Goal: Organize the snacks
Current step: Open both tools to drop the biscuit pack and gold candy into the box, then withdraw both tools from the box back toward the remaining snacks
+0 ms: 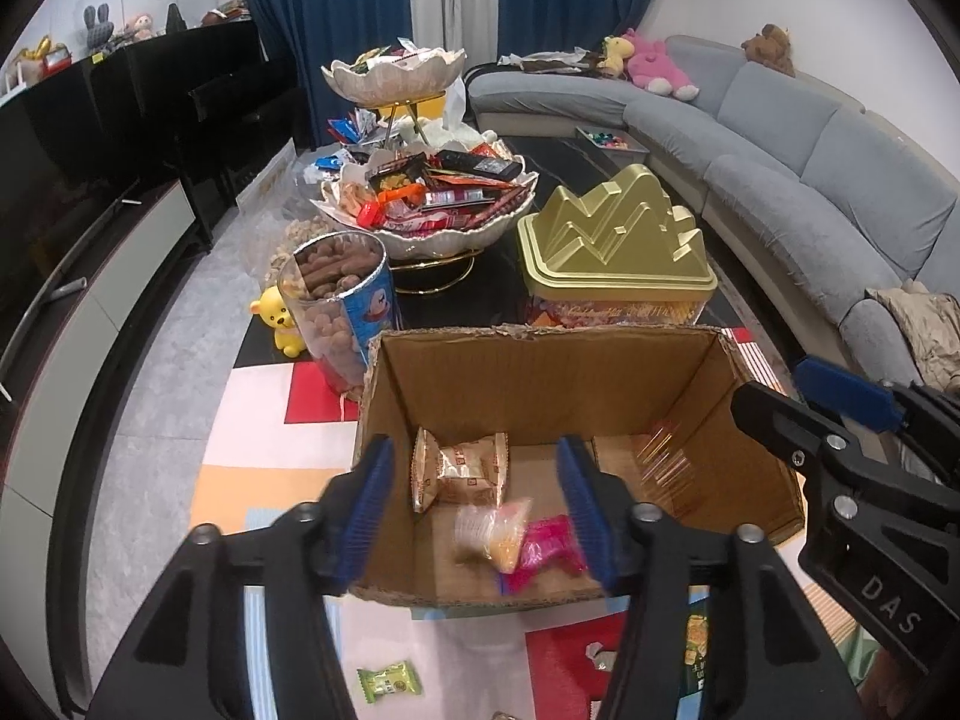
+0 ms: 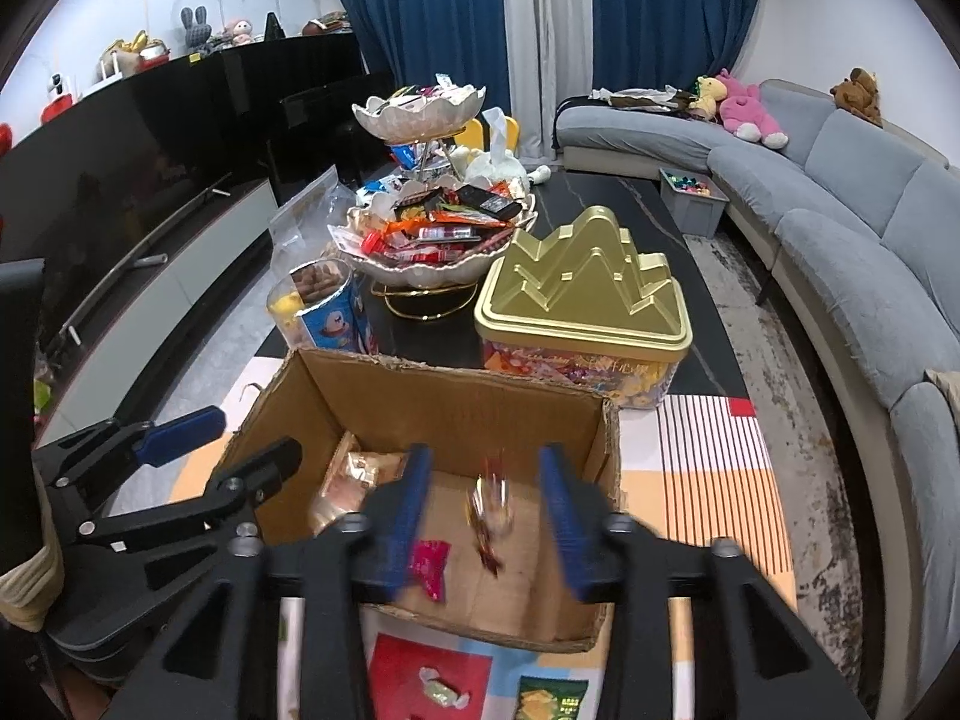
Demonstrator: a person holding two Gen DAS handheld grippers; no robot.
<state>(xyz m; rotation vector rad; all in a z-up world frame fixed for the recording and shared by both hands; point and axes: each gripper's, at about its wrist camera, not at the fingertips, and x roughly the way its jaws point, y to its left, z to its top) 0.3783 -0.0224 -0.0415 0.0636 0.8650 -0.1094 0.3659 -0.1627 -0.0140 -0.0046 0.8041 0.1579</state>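
Both the left gripper and right gripper are hovering spread apart over the cardboard box, gripping nothing; a blurred candy is showing at the right one's twelve o'clock.

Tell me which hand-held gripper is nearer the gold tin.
Right. The right hand-held gripper hangs over the cardboard box's right half, nearest the gold tin; the left hand-held gripper hangs over the left half.

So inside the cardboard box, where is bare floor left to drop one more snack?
Free: the box floor at the right rear, beyond the pink packet. Crowded: the left and front, with the beige packet and the yellow packet.
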